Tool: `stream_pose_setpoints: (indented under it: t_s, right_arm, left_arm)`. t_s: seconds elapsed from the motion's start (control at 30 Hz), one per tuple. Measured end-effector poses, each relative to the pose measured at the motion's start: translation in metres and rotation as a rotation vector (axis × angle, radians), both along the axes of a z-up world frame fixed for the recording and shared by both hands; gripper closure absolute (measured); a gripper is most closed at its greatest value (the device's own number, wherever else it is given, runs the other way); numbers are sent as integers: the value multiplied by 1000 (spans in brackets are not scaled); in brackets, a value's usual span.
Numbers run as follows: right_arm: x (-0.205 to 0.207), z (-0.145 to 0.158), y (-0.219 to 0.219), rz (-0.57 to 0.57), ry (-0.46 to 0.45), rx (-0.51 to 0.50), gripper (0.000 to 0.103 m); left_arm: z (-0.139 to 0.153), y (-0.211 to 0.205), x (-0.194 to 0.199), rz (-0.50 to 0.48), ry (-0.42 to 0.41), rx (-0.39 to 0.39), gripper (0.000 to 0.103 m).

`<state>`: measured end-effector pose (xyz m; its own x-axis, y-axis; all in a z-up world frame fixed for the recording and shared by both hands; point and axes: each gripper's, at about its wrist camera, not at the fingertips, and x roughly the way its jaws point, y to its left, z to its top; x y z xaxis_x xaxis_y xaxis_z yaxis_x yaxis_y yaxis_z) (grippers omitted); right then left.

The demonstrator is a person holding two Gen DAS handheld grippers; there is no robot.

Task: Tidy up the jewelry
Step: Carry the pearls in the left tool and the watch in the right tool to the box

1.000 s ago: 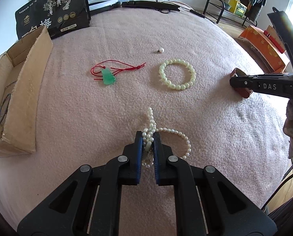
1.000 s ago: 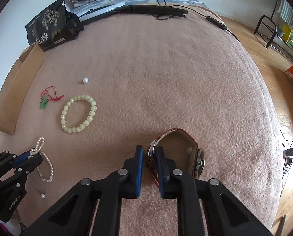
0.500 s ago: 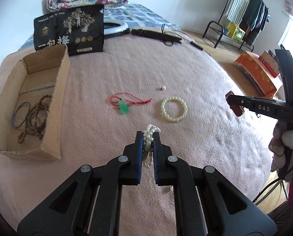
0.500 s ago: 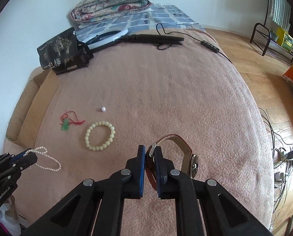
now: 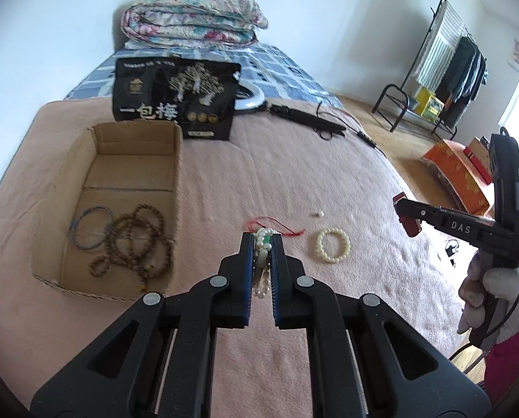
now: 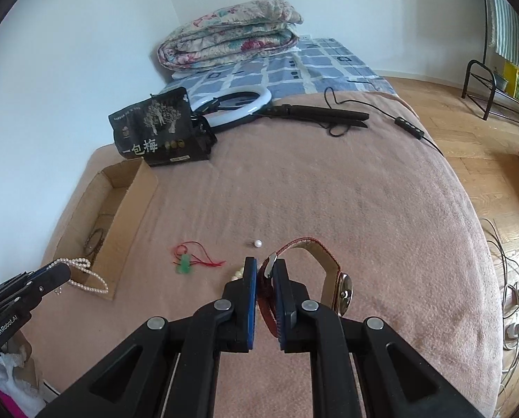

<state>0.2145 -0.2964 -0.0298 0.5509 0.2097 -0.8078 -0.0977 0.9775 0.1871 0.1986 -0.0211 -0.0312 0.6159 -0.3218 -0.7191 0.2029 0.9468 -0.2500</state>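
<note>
My left gripper [image 5: 262,240] is shut on a white pearl necklace [image 5: 261,261] and holds it above the pink blanket; the necklace also shows in the right wrist view [image 6: 85,275], dangling beside the cardboard box [image 6: 120,216]. My right gripper [image 6: 264,264] is shut on the red-brown strap of a wristwatch [image 6: 341,289], lifted off the blanket. The cardboard box [image 5: 67,209] holds a brown bead string [image 5: 134,244] and a blue-grey bangle [image 5: 90,226]. On the blanket lie a cream bead bracelet [image 5: 332,245], a green pendant on red cord [image 6: 184,264] and a loose pearl [image 6: 258,243].
A black snack bag [image 5: 175,104] stands behind the box. A ring light [image 6: 235,102] with black stand and cable lies at the back, with a folded quilt [image 5: 193,21] behind. An orange box [image 5: 458,170] and clothes rack [image 5: 444,69] stand on the floor to the right.
Both grippers have risen from the blanket, the left with the pearl necklace, the right with the watch. The left one has moved toward the cardboard box.
</note>
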Motion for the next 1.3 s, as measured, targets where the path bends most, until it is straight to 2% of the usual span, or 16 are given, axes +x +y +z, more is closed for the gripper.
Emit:
stream_pose_setpoints:
  t_s: [0.3,0.73,0.93,1.07,1.3]
  right_arm:
    - [21,9,60,72,-33,42,96]
    - [46,4,159,205,-44,77,96]
    - [62,3,201,263,-44,97,96]
    - [73,-2,230,311,-48,67,96]
    - [95,-17,261,349,-33,71,96]
  left_arm:
    - [13,60,8,97,-27,-36,96]
    - [8,124,22,202,-15,-53,97]
    - [1,137,25,226,2,-53,97]
    - [-3,140,29,232,11,-51,97]
    - [-13,140,34,231,39,-47,97]
